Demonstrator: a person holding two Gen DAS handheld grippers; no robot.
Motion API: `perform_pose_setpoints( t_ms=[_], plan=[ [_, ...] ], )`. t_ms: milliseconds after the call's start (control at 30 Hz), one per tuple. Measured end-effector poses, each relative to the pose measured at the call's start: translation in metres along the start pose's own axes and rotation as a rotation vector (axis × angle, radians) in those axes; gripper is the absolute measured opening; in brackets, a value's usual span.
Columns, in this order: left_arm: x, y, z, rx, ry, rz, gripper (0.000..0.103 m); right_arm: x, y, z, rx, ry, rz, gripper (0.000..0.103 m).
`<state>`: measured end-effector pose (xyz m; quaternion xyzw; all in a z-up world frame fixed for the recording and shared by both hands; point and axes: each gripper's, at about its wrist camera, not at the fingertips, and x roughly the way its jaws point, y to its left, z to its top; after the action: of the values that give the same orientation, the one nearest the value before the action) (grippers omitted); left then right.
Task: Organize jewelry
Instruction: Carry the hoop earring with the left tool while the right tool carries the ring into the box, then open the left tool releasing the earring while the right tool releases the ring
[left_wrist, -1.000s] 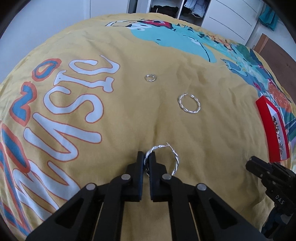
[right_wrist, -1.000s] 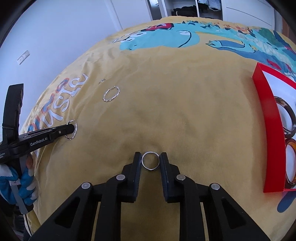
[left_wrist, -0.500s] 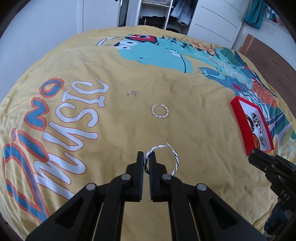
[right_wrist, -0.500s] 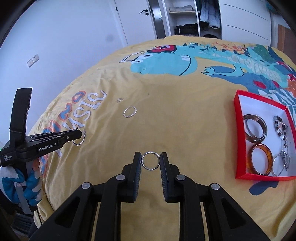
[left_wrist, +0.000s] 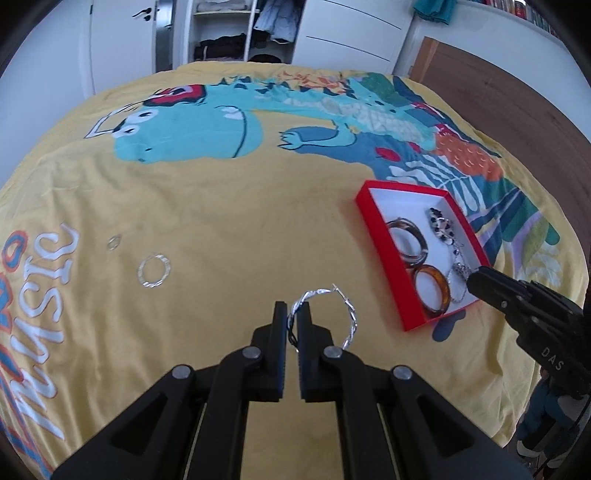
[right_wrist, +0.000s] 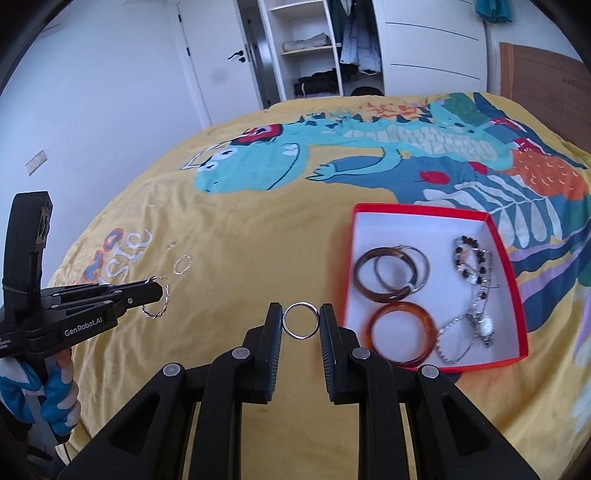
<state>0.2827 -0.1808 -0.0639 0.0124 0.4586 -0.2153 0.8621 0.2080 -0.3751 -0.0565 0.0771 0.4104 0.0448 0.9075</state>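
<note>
The yellow bedspread (right_wrist: 229, 221) carries everything; the red box (right_wrist: 349, 258) sits toward its right edge, open side up so you can drop pieces in, already holding bangles (right_wrist: 400, 334) and a chain; your left gripper (left_wrist: 293, 317) pinches the twisted hoop earring (left_wrist: 349, 314) by one side, so the loop hangs clear to the right of the pads; your right gripper (right_wrist: 301, 319) clamps the plain ring (right_wrist: 301, 320) across its width, opening facing the camera, near the box's left wall; a second hoop (left_wrist: 154, 273) and small ring (left_wrist: 113, 242) lie toward the left edge.
</note>
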Motion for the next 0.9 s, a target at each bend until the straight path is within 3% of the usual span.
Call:
perform_pose_setpoints(
  t_ms=[233, 400, 633, 900],
  plan=[
    [0.053, -0.079, 0.043, 0.097, 0.004, -0.078, 0.004, 0.024, -0.085, 0.016, 0.057, 0.023, -0.086, 0.02],
    [0.091, -0.125, 0.054, 0.171, 0.028, -0.101, 0.004, 0.048, -0.134, 0.025, 0.076, 0.066, -0.117, 0.02],
    [0.131, -0.149, 0.047, 0.211, 0.085, -0.078, 0.004, 0.078, -0.161, 0.024, 0.055, 0.144, -0.115, 0.02],
    [0.141, -0.155, 0.034, 0.248, 0.101, -0.05, 0.004, 0.095, -0.166, 0.01, 0.038, 0.186, -0.12, 0.02]
  ],
)
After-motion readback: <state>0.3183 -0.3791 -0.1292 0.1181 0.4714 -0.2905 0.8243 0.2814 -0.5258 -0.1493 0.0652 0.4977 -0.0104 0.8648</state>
